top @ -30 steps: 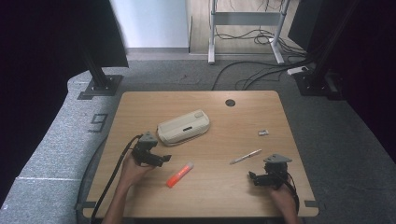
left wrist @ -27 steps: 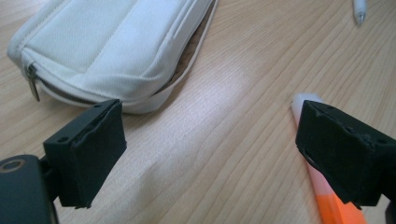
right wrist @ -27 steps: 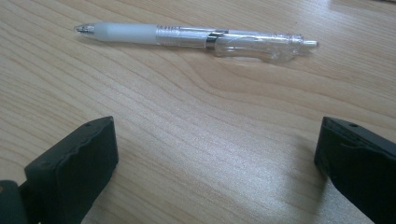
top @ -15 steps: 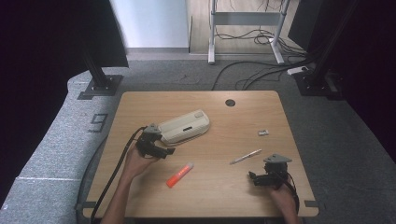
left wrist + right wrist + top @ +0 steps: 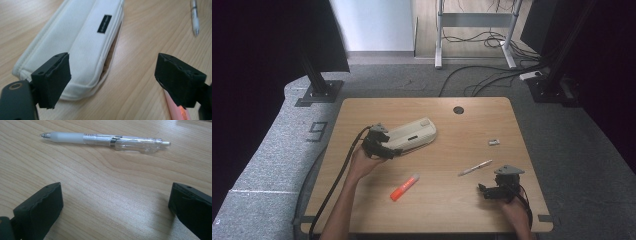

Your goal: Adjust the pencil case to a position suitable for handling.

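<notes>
On the wooden counter (image 5: 362, 210), left of its middle, lies a white pencil case (image 5: 412, 135), the largest thing here and the landmark for the rest. Its long axis runs slantwise, the near-left end toward the person, the far end toward the round hole (image 5: 458, 109). The left gripper (image 5: 384, 147) sits at that near-left end, jaws spread wide and grasping nothing; one jaw overlaps the case's corner, the other hangs over bare wood. Judging from this, the step is a grasp of the case: better to centre both jaws across the narrow end before clenching, square to the seam. Right of the case, well apart, the right gripper (image 5: 492, 191) rests released. Below the case lies an orange highlighter (image 5: 405, 187); right of it a pen (image 5: 475, 168), tip toward the right gripper.
</notes>
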